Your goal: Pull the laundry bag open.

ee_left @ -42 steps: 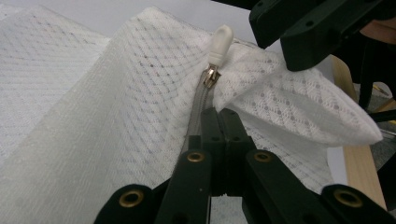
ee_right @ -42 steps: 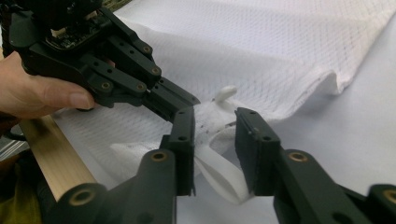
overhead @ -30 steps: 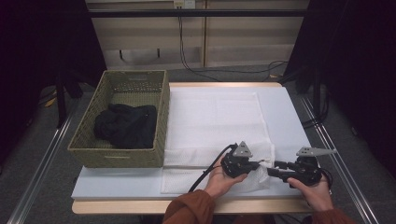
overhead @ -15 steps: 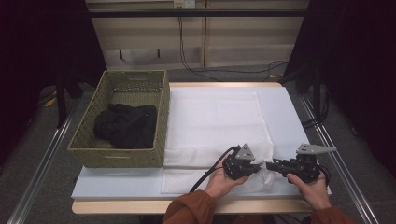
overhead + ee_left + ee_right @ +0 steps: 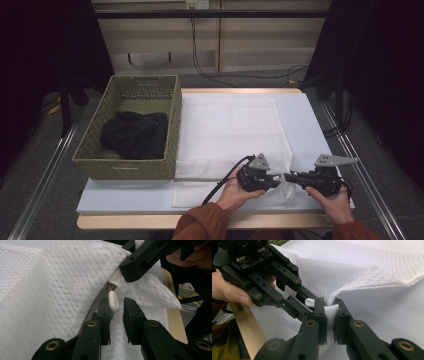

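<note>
- My right gripper (image 5: 292, 178) sits in the lower right of the high view, near the front edge of the bench (image 5: 305, 107); my left gripper (image 5: 275, 180) lies just beside it, the two sets of jaws meeting tip to tip.
- The white mesh laundry bag (image 5: 230, 125) lies spread flat over the middle of the bench, its near corner bunched up between my two grippers.
- In the right gripper view my right gripper (image 5: 330, 315) is clamped on a thick fold of the bag's end (image 5: 331, 311); these jaws have just been closing, and the cloth is pinched between the pads.
- In the left gripper view my left gripper (image 5: 116, 308) stands a little apart around the white zipper pull (image 5: 113, 300); the jaws have just been opening, and the pull hangs in the gap, touching at most the left pad, not gripped.
- In that view the right gripper (image 5: 140, 261) comes in from the upper right, holding the cloth just above the pull.
- A woven green basket (image 5: 172, 112) stands at the left of the bench, with a black garment (image 5: 134, 134) heaped inside it.
</note>
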{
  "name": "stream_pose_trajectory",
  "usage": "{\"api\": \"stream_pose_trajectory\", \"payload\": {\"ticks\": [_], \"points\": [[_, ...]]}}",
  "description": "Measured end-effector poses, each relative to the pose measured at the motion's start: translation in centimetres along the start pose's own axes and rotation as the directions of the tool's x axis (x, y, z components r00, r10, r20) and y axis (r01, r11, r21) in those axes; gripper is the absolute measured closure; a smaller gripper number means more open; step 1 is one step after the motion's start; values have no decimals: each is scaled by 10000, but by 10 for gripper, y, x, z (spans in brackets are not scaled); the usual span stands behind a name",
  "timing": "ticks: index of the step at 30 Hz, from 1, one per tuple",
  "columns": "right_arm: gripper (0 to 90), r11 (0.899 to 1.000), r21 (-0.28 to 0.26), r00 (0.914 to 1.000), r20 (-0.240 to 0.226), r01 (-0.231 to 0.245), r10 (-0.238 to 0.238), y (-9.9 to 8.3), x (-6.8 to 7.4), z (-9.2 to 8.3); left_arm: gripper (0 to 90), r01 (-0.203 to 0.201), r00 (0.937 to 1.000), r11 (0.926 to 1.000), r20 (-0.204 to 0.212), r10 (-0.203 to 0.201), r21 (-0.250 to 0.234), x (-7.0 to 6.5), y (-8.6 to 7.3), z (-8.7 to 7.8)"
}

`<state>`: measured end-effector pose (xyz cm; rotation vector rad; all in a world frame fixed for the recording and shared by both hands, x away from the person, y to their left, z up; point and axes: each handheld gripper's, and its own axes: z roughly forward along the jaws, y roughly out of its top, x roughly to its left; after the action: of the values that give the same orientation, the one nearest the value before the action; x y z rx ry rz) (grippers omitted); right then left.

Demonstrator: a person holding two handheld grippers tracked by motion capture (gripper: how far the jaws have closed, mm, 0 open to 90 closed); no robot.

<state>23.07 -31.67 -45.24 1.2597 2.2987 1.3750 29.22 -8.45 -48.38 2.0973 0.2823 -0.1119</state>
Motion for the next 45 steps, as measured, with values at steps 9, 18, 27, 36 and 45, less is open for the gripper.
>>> {"api": "stream_pose_trajectory", "payload": {"ticks": [9,18,27,36,45], "points": [[833,9996,36,9996,-89,263,-263,-1,1,0,750,259,9990,9996,-360,-253,150,4,0,0],[834,9994,68,9990,-282,345,-343,0,3,2,797,292,9995,9996,-113,-292,20,3,1,3],[773,9999,137,9996,-259,94,-90,-2,1,2,834,57,9996,9994,-268,-48,344,1,4,3],[842,9996,287,9999,-147,1,3,-2,-1,3,839,45,10000,9998,-65,-44,219,-2,4,5],[855,9998,208,9998,-198,80,-76,-1,0,4,836,327,9995,9993,15,-327,186,0,4,5]]}}
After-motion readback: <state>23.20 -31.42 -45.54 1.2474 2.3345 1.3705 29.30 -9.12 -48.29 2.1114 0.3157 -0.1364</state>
